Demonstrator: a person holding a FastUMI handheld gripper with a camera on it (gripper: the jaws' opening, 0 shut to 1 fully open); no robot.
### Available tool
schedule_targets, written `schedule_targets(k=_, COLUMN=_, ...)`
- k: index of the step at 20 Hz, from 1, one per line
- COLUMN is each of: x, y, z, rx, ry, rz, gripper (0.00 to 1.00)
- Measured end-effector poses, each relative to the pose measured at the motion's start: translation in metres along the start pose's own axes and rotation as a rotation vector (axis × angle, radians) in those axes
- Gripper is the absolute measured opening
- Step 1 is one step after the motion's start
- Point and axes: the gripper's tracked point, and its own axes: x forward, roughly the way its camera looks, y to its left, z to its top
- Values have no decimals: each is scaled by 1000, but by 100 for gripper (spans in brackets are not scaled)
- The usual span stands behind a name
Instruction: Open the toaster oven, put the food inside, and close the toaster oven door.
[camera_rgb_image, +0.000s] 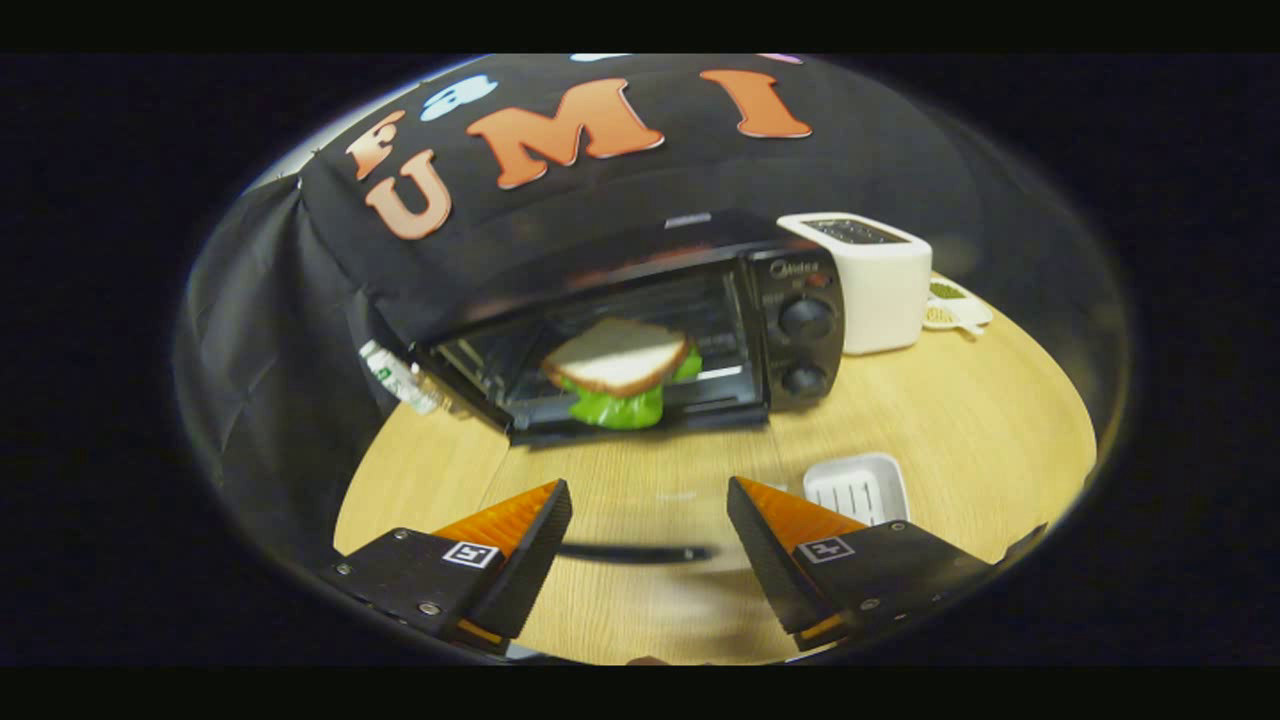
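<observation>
While the claw (648, 545) is held open and empty over the desk (960, 430), the sandwich (620, 370) is seen well beyond its fingers, inside the open oven (790, 320).

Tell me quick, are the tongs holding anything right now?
Tongs: open and empty, fingers spread wide above the light wooden table; the white-bread sandwich with green lettuce sits beyond them in the black toaster oven.
</observation>
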Motion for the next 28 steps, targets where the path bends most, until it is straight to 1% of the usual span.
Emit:
schedule_targets(k=2, x=-10, y=4, z=-25, rx=-42, ry=54, rz=3, gripper=99)
schedule_targets(k=7, x=-13, y=0, z=-80, rx=-127, ry=168, rz=-20, gripper=99)
schedule_targets(k=12, x=15, y=-5, z=-101, rx=-196, ry=283, rz=-59, gripper=99)
schedule_targets(k=16, x=40, y=-6, z=-92, rx=-231, ry=302, rz=-94, gripper=99)
schedule_targets(k=18, x=45, y=-3, z=-86, rx=-185, ry=295, rz=-100, gripper=99)
schedule_targets(k=19, x=41, y=0, z=-86, rx=-174, ry=289, rz=-83, gripper=98)
schedule_targets(k=23, x=27, y=10, z=-55, rx=-212, ry=153, rz=-58, gripper=98)
schedule_targets(k=25, x=21, y=18, z=-37, rx=-231, ry=111, rz=-32, gripper=98)
schedule_targets(k=28, x=26, y=26, z=-4, rx=-249, ry=36, rz=-38, gripper=97)
